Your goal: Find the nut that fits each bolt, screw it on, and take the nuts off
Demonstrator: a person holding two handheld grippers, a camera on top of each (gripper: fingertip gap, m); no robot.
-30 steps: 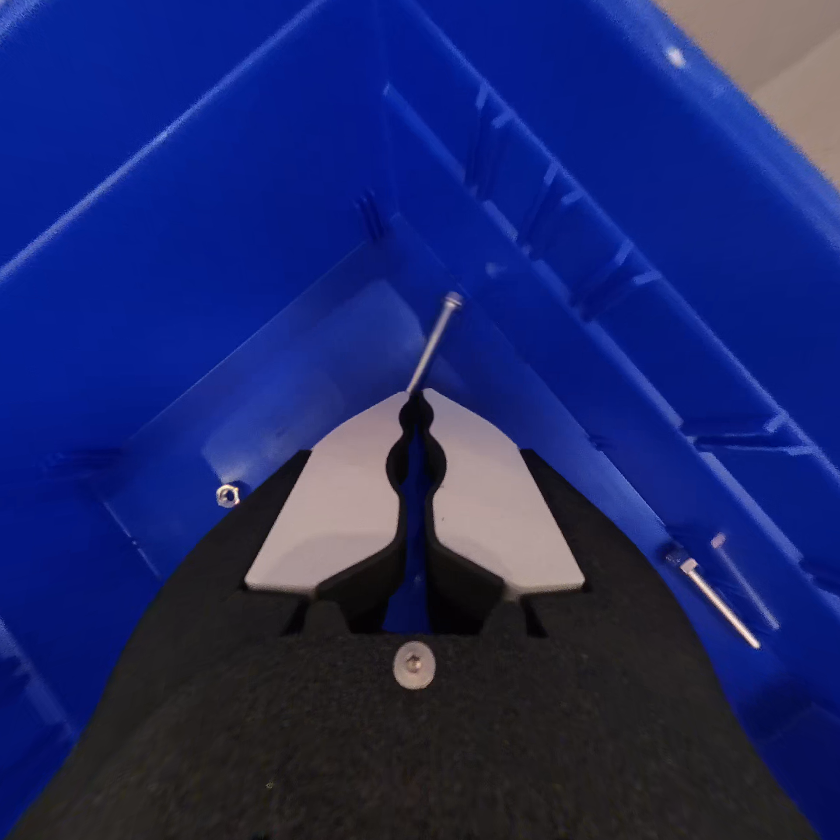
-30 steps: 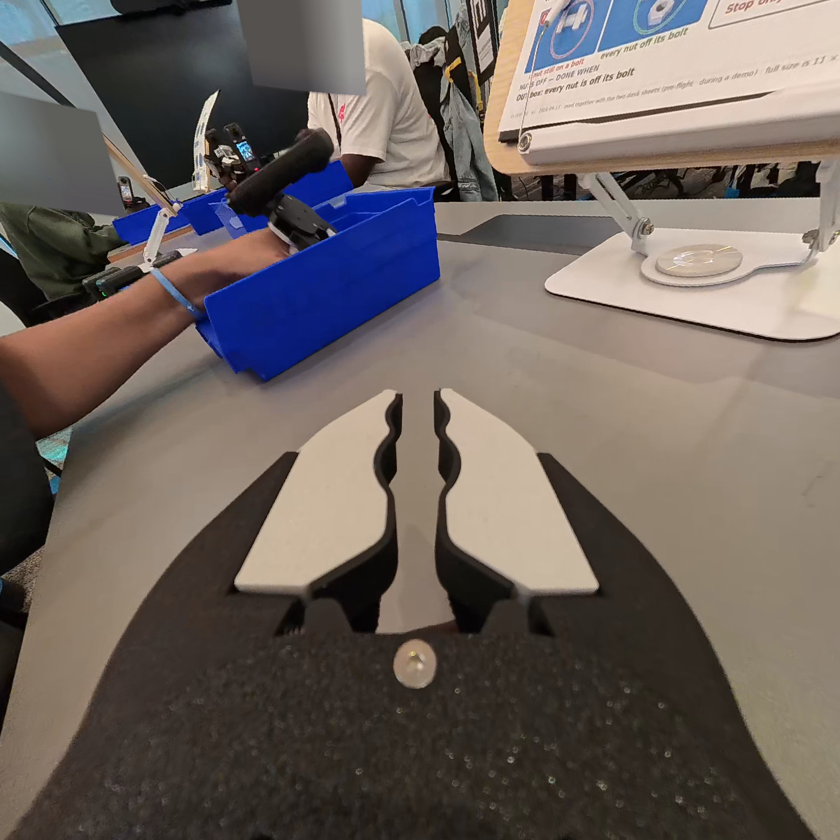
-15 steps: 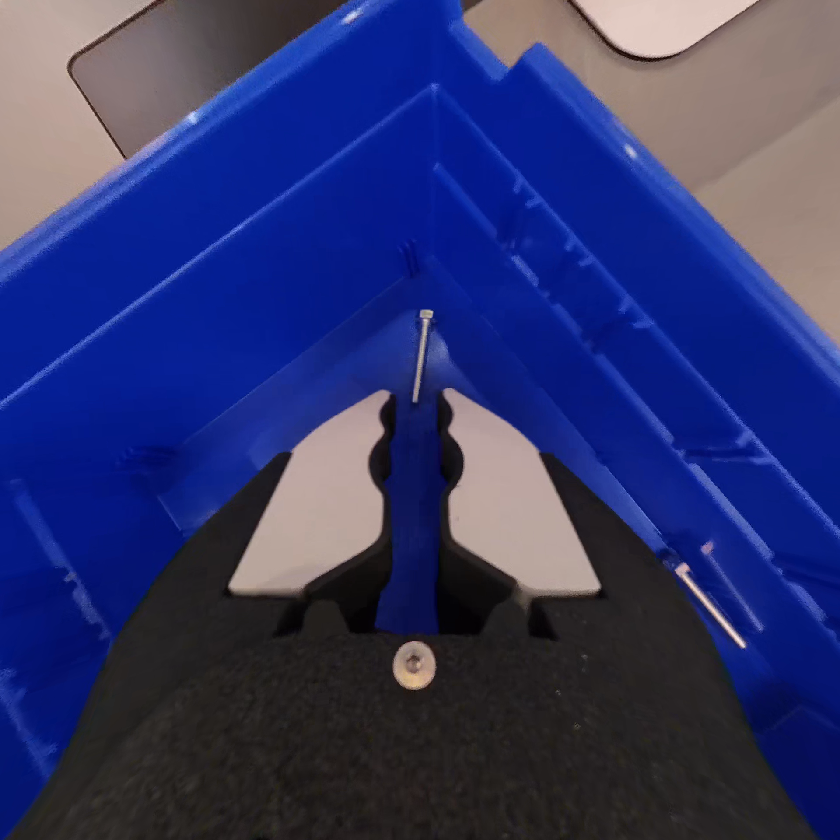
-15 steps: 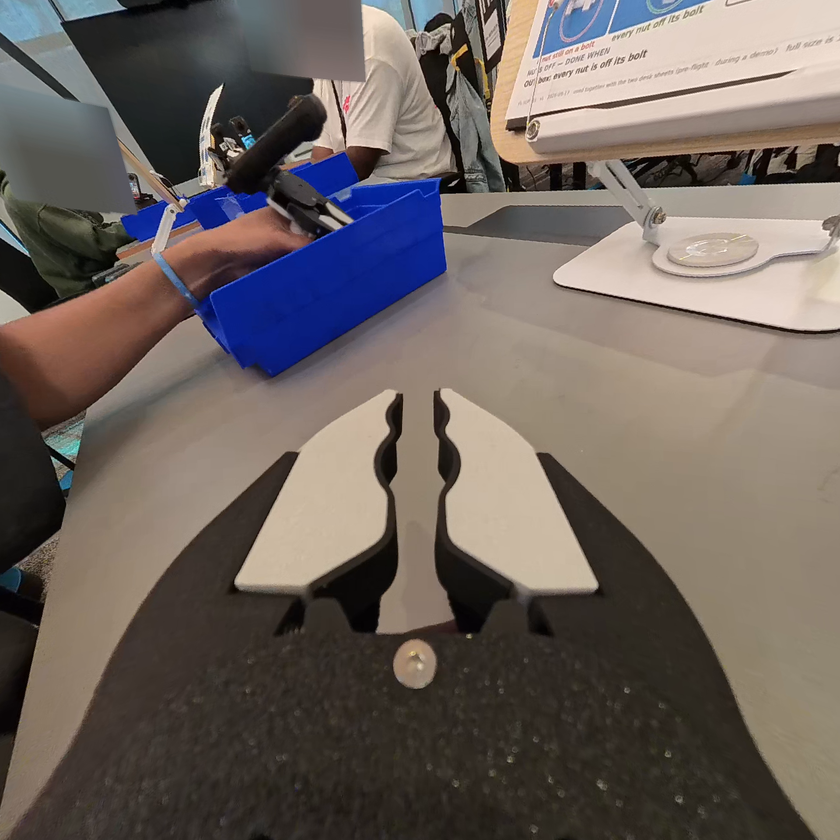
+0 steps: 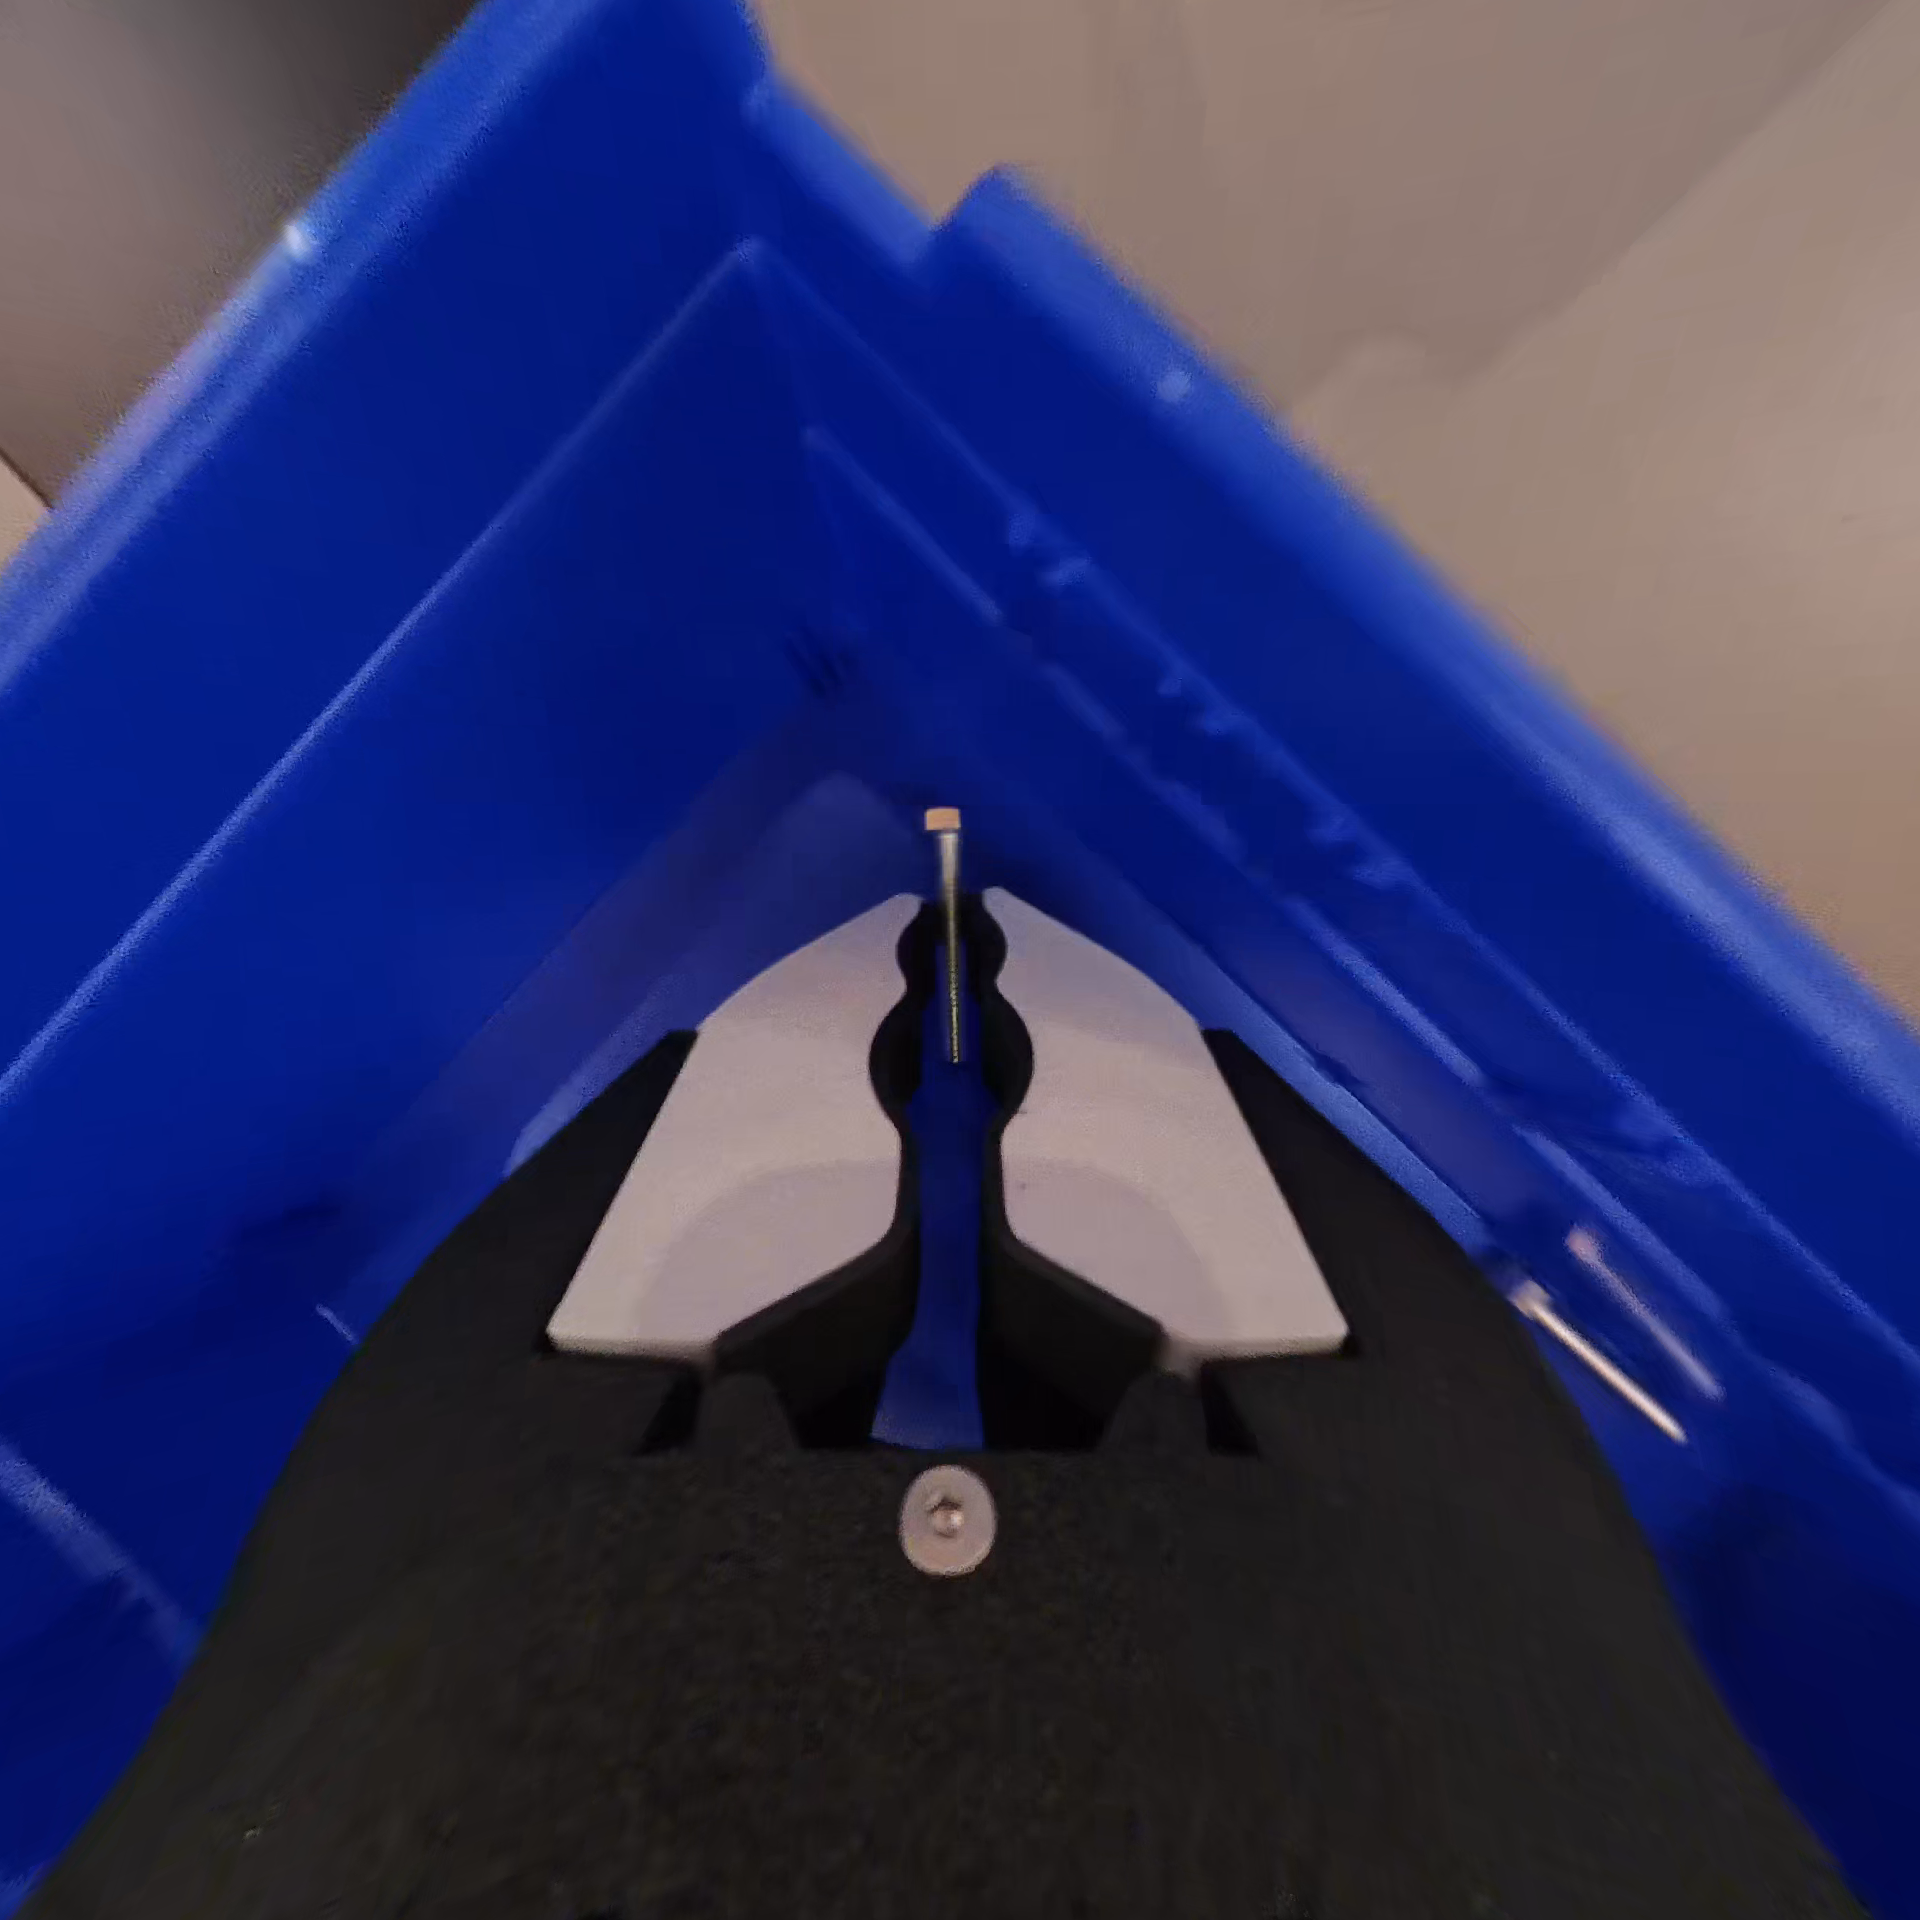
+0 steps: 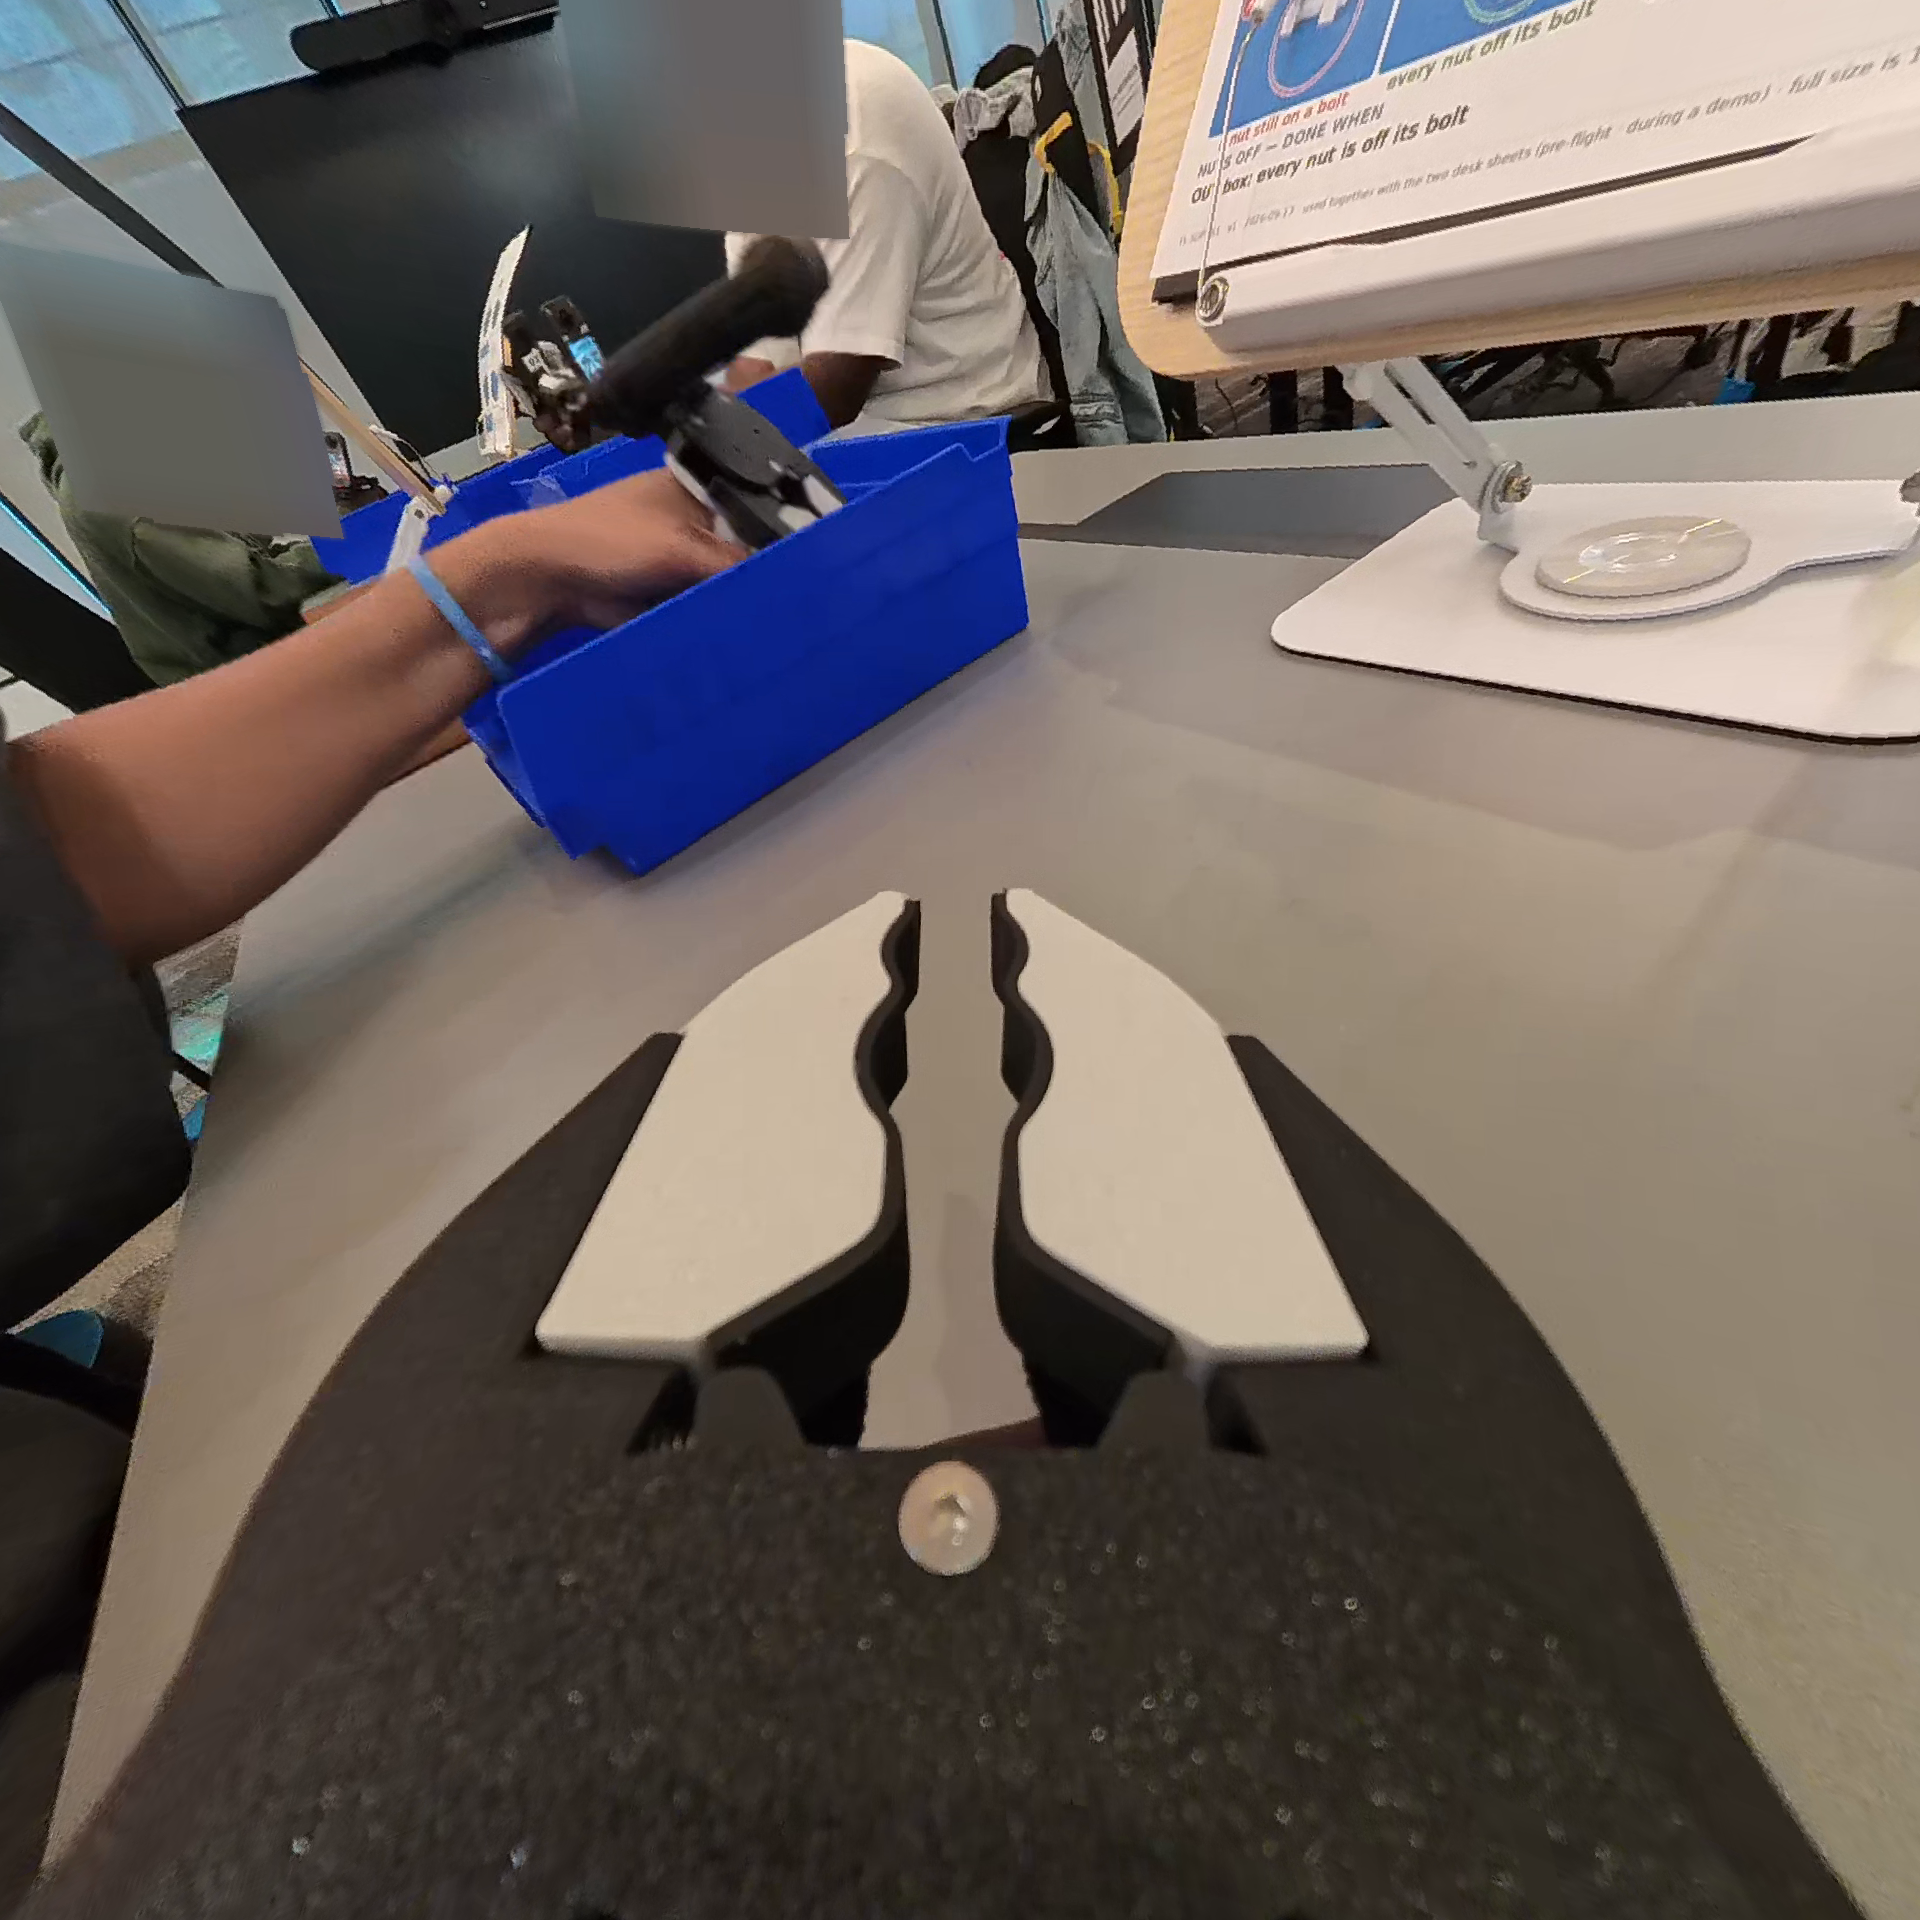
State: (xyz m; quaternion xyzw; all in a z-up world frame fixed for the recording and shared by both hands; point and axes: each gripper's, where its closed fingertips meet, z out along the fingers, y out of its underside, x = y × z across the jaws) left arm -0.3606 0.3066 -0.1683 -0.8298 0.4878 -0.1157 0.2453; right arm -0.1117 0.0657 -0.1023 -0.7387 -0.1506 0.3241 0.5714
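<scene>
My left gripper (image 5: pixel 951 914) is deep in a corner of the blue bin (image 5: pixel 520 727). Its fingers stand a narrow gap apart around a thin silver bolt (image 5: pixel 948 935), which lies lengthwise between the tips with its head toward the corner. Blue shows beside the bolt, so the pads do not seem to press it. A second bolt (image 5: pixel 1600 1361) lies by the right wall. In the right wrist view a hand holds the left gripper (image 6: pixel 769 488) inside the bin (image 6: pixel 790 675). My right gripper (image 6: pixel 954 914) is slightly open and empty, low over the grey table (image 6: pixel 1351 935).
A white stand base (image 6: pixel 1610 644) carries a tilted board with printed sheets at the right back. More blue bins (image 6: pixel 520 488) and seated people are behind the bin. The person's forearm (image 6: pixel 260 748) crosses the left side.
The left gripper opened beside the bolt, then narrowed with the bolt now between its tips. A small nut seen at the left one second ago is out of view. The right gripper has not changed.
</scene>
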